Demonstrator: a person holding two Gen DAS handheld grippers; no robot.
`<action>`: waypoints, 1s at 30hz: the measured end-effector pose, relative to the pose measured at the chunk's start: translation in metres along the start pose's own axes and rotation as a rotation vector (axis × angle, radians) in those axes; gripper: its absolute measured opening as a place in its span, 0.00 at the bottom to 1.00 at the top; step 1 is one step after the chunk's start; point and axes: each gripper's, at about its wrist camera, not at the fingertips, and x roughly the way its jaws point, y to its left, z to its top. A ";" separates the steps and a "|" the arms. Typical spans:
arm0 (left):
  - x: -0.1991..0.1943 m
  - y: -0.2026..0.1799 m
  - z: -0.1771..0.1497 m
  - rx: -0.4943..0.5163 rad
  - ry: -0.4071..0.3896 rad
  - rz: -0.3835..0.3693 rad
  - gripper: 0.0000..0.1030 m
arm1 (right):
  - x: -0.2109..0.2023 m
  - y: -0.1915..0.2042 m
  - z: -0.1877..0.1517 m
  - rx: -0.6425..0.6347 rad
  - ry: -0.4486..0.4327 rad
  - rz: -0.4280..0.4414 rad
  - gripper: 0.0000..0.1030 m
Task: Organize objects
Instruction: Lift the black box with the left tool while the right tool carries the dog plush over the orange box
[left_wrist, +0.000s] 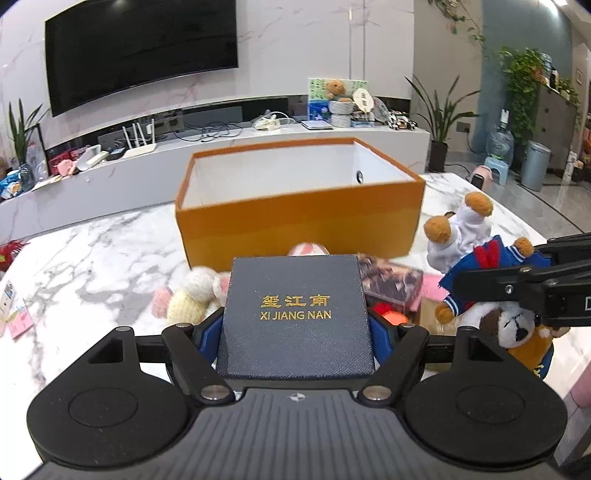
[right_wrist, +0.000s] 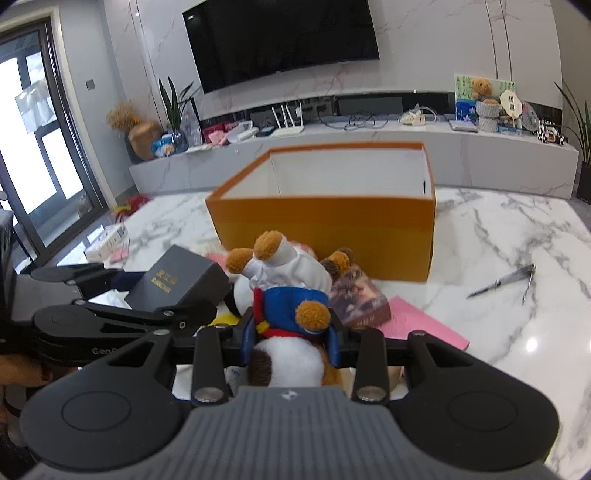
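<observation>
Room: a living room stood behind the work area, with a wall-mounted television (left_wrist: 140, 48) at 11 o'clock in the left wrist view and a long white media console (left_wrist: 258, 140) below it.
Surface: a white marble table (left_wrist: 92, 251) carried all the items.
Orange box (left_wrist: 299, 221): it sat open-topped at 12 o'clock in both views, upright, its white interior showing nothing in the visible part.
Loose pile: a cream plush (left_wrist: 192, 295), a brown patterned packet (right_wrist: 360, 299) and a pink sheet (right_wrist: 417, 321) lay just before the box's near wall.
Dark gift box (left_wrist: 295, 314): it was clamped by its sides in the left gripper (left_wrist: 295, 325), jaws wide around it, clear of the table.
Plush bear (right_wrist: 291, 295): in a blue and white outfit, it hung head-down in the right gripper (right_wrist: 290, 332), jaws narrow and pinching its soft body.
Scissors (right_wrist: 506, 282): they lay at 2 o'clock in the right wrist view, well apart from the pile.
Risk, collision: the two grippers rode close side by side; crossing paths toward the box could knock either load free.
Risk, slip: the bear's soft filling could compress and slide out of the pinch.
Risk, rim strike: a low approach could catch the near wall and shove the orange box.
</observation>
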 end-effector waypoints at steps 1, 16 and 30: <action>-0.001 0.001 0.005 -0.006 -0.008 0.000 0.85 | -0.001 0.000 0.006 0.000 -0.010 0.004 0.38; 0.075 0.040 0.188 0.011 -0.047 0.049 0.85 | 0.053 -0.032 0.188 -0.077 -0.152 -0.019 0.38; 0.245 0.066 0.177 0.017 0.327 0.031 0.85 | 0.244 -0.086 0.201 -0.048 0.243 -0.117 0.38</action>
